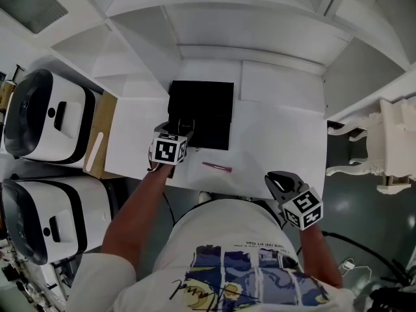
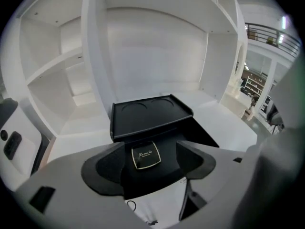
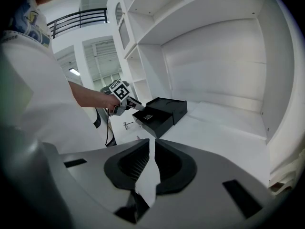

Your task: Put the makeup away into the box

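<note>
Closest to us, near the front edge of the white desk (image 1: 279, 135) on our right side, we hold the right gripper (image 1: 278, 182) with its jaws drawn together to a thin slit and nothing between them; its own view (image 3: 153, 144) shows only the pale desk through that slit. A little further in, a slim pink makeup stick (image 1: 216, 167) lies flat on the desk, apart from both grippers and outside the box. Just beyond it and to our left, the left gripper (image 1: 182, 127) reaches over the box's open drawer (image 1: 211, 135). Its jaws are spread wide (image 2: 150, 146) and grip nothing. Between them we look down on a black compact (image 2: 146, 157) with a gold rim, lying flat on the drawer floor and touched by neither jaw. The right gripper view shows the same compact (image 3: 148, 116) resting inside the pulled-out drawer (image 3: 159, 123). Behind the drawer sits the black box (image 1: 201, 103) itself, its top (image 2: 147, 116) marked with two round recesses. Furthest back, white shelving (image 1: 247, 25) rises behind the desk, and white machines (image 1: 49, 112) stand off to our left.
</note>
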`<state>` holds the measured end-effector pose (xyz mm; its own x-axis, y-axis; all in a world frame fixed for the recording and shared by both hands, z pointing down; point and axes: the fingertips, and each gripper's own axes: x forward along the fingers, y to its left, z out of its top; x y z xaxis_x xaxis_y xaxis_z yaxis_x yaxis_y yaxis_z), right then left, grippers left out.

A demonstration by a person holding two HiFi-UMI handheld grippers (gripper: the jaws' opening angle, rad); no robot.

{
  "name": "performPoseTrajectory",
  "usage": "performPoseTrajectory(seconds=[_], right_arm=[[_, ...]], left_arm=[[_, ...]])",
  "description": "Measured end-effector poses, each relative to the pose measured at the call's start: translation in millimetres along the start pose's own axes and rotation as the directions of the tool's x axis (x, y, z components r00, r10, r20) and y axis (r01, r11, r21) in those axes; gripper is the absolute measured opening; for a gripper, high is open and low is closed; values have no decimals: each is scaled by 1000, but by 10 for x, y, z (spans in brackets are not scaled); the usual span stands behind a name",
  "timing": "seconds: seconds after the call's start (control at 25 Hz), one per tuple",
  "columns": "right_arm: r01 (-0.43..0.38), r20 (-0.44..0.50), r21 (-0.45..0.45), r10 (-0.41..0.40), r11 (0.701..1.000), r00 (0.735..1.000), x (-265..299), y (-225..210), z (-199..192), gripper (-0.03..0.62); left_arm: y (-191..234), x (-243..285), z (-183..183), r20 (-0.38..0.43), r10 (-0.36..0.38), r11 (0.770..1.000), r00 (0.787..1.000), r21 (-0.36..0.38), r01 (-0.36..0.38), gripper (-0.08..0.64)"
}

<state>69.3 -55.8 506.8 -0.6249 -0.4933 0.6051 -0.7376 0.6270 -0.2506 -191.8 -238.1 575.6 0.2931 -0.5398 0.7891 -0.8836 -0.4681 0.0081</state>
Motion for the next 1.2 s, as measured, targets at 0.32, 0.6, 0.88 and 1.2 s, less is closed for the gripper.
performPoseTrajectory(seconds=[0.32,0.6,0.88,1.2], right_arm=[[-49,-36,-46,48,998,998,169,322,48,54],[-90,-61,-80,85,993,995,395,671,68,54],[-98,-74,-91,91,991,993,551,970,83,54],[-44,-78,-64,39,997,996,526,1185,-29,54]], left_arm=[[67,-648,-126,149,-2,1000,989,-20,5,246],[352,-1022,-567,171,46,999,984,-29,-42,33],[381,-1087,-976,108,-45,995,993,98,34,14],[145,-841,-1257,-21,-177,911,984,374,172,85]])
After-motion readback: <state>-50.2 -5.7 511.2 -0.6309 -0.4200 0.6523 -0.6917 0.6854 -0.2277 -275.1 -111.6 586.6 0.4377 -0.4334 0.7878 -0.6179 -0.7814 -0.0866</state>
